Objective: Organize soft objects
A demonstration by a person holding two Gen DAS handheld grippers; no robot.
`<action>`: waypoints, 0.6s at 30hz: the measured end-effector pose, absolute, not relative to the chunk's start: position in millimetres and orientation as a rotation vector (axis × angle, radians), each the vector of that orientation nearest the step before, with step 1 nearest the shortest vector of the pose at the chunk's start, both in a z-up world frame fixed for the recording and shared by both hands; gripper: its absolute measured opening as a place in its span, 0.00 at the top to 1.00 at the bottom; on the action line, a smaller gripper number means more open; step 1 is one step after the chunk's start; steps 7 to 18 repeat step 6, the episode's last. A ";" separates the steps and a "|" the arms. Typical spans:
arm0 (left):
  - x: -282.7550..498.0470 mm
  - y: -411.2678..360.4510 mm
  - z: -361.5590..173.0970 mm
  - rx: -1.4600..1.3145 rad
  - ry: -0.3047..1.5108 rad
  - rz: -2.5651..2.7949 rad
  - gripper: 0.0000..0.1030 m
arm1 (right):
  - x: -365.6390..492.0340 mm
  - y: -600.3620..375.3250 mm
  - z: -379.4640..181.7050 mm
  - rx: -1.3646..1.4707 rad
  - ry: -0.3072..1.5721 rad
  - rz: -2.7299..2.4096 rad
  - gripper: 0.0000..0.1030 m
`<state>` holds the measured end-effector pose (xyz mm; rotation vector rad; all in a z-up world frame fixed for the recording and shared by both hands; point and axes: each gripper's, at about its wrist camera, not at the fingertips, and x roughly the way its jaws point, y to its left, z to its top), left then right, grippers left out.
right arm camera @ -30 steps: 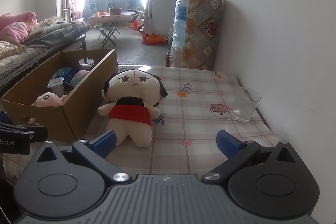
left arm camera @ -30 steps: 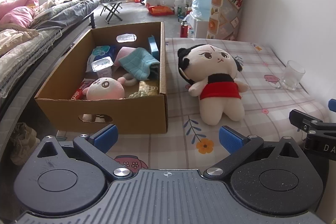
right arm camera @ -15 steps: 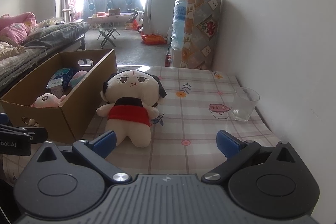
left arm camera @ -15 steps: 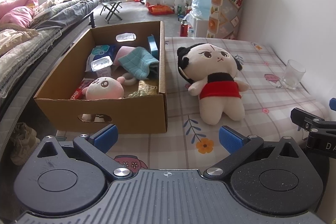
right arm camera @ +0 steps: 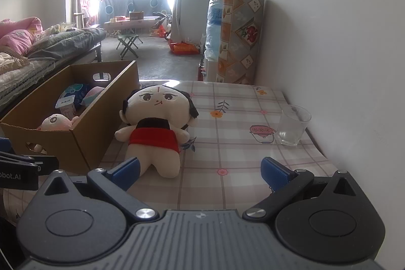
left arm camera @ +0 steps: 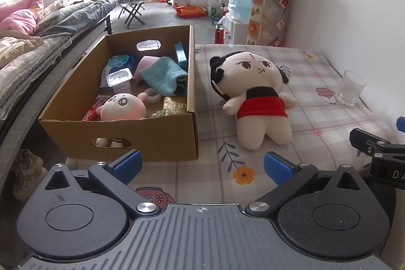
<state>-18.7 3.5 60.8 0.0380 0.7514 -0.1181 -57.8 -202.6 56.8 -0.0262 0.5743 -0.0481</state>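
Note:
A plush doll [left arm camera: 255, 95] with black hair and a red top lies on the checked tablecloth, just right of an open cardboard box [left arm camera: 152, 133]. It also shows in the right wrist view [right arm camera: 158, 125]. The box [right arm camera: 83, 141] holds a pink plush [left arm camera: 122, 109], a teal cloth [left arm camera: 162, 75], a yogurt cup and packets. My left gripper [left arm camera: 202, 166] is open and empty, short of the box and the doll. My right gripper [right arm camera: 200, 172] is open and empty, its left finger close to the doll's feet.
A clear glass [left arm camera: 351, 87] stands at the table's right edge by the white wall; it also shows in the right wrist view [right arm camera: 292, 124]. A bed with blankets [left arm camera: 30, 42] runs along the left. Shoes [left arm camera: 25, 168] lie on the floor below.
The right gripper has edged slightly forward toward the doll. The left gripper has barely moved. Both stay open.

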 end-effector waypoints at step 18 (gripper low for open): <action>-18.7 3.5 60.8 0.038 0.752 -0.117 0.00 | -57.8 -202.8 56.7 -0.025 0.575 -0.049 0.00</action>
